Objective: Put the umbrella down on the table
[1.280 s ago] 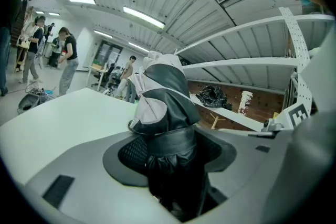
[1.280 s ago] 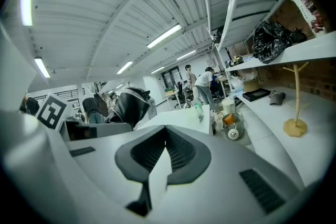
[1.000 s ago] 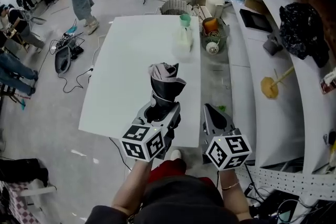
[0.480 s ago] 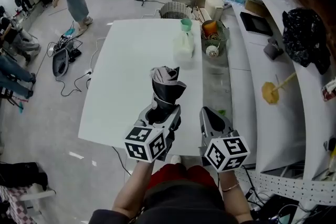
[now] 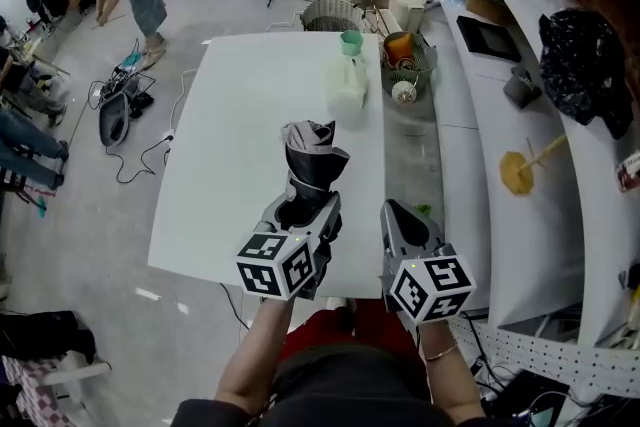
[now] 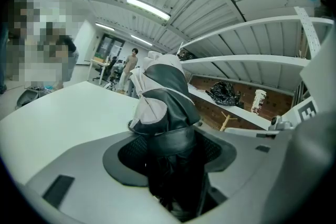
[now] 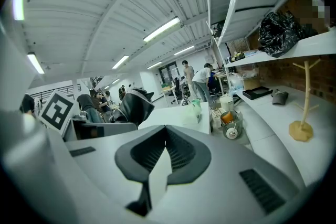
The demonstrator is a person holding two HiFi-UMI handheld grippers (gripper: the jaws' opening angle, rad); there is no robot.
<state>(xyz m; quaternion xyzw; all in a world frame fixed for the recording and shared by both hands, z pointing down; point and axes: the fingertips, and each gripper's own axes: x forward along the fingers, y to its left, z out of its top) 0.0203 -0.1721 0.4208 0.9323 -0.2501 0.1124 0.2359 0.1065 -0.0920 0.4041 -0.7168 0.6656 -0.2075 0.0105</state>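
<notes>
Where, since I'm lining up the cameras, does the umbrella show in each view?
Head view: umbrella at centre, gripped by the left gripper.
Left gripper view: centre, between the jaws.
Right gripper view: left of centre, in the distance.
Shared landmark: the white table.

The umbrella point(image 5: 312, 155) is seen in black with pale grey panels. The counter point(image 5: 240, 115) is coloured plain white. The left gripper point(image 5: 305, 207) and right gripper point(image 5: 402, 218) are finished in grey, and black ribbed pads are set inside the fingers point(image 7: 184, 152). The marker cubes point(image 5: 275, 267) are patterned with black-and-white squares. A green cup point(image 5: 351, 41) and a black bag point(image 5: 580, 65) are also seen.
</notes>
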